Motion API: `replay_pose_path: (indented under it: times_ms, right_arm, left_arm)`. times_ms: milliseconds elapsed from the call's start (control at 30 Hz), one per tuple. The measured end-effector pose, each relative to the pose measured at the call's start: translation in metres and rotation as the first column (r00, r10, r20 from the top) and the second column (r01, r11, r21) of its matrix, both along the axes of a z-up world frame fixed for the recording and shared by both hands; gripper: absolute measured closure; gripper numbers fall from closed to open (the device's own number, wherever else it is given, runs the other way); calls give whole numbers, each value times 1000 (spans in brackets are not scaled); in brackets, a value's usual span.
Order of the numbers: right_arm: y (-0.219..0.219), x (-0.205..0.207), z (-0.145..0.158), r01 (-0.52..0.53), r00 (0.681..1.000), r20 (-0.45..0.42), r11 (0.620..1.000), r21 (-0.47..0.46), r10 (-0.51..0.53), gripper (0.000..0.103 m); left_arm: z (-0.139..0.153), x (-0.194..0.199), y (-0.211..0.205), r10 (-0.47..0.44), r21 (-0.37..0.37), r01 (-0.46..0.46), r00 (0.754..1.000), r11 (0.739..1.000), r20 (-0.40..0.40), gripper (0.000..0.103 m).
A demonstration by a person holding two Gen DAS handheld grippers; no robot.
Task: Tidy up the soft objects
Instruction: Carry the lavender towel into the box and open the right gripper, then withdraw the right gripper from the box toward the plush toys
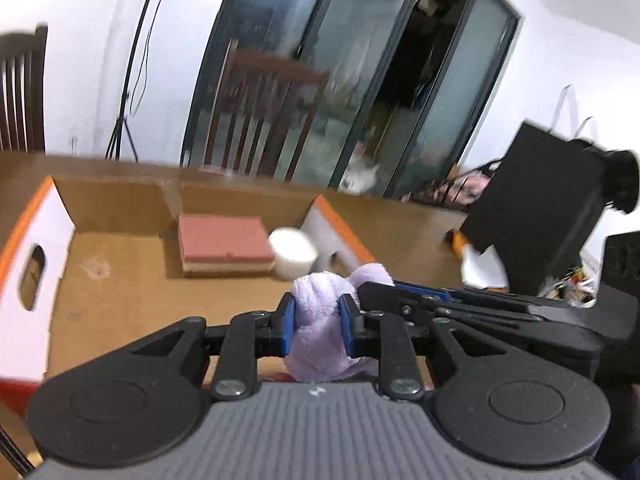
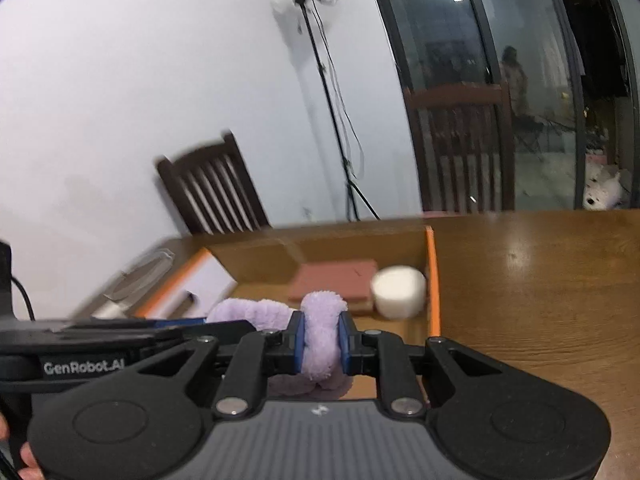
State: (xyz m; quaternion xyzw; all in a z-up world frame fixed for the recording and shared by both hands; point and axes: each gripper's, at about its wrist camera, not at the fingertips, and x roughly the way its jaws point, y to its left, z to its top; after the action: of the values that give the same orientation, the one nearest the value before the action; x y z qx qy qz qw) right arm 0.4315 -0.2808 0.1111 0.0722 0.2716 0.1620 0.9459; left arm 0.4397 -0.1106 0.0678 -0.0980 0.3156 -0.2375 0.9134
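Left tool: clamped on plush, held over box. Right tool: clamped on same plush. Sponge, roll at 12 o'clock. Risk: uneven release, plush snags, drops onto surface.

One readable mark only: "GenRobot.AI", white letters on the black body of the left gripper, seen at the lower left edge of the right wrist view. A small white logo sits on the grey ribbed housing just behind the fingers in both views, too small to read as text. Nothing else legible
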Motion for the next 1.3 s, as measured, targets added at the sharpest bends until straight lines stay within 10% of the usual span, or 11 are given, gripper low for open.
replay_pose_path:
  times_ms: [200,400,567,1000,1300]
  right_arm:
    - [15,16,-39,44,999,-15,984,-175,-47,82]
    - [16,15,-46,43,999,-6,984,-174,-45,81]
    - [7,6,-24,60,998,22,992,-111,-58,57]
    - [-1,-135,52,64,974,224,994,-91,-43,32]
    - [12,-247,36,12,978,206,994,-109,10,23]
  left_arm:
    - [-33,28,8,19,33,-17,997,999,-71,78]
    - [-34,30,5,12,40,-8,996,999,-90,55]
    - [-10,15,12,28,37,-27,999,999,-32,51]
    - [70,-158,63,82,116,-121,952,986,296,20]
    - [53,-283,92,106,57,-127,952,990,288,8]
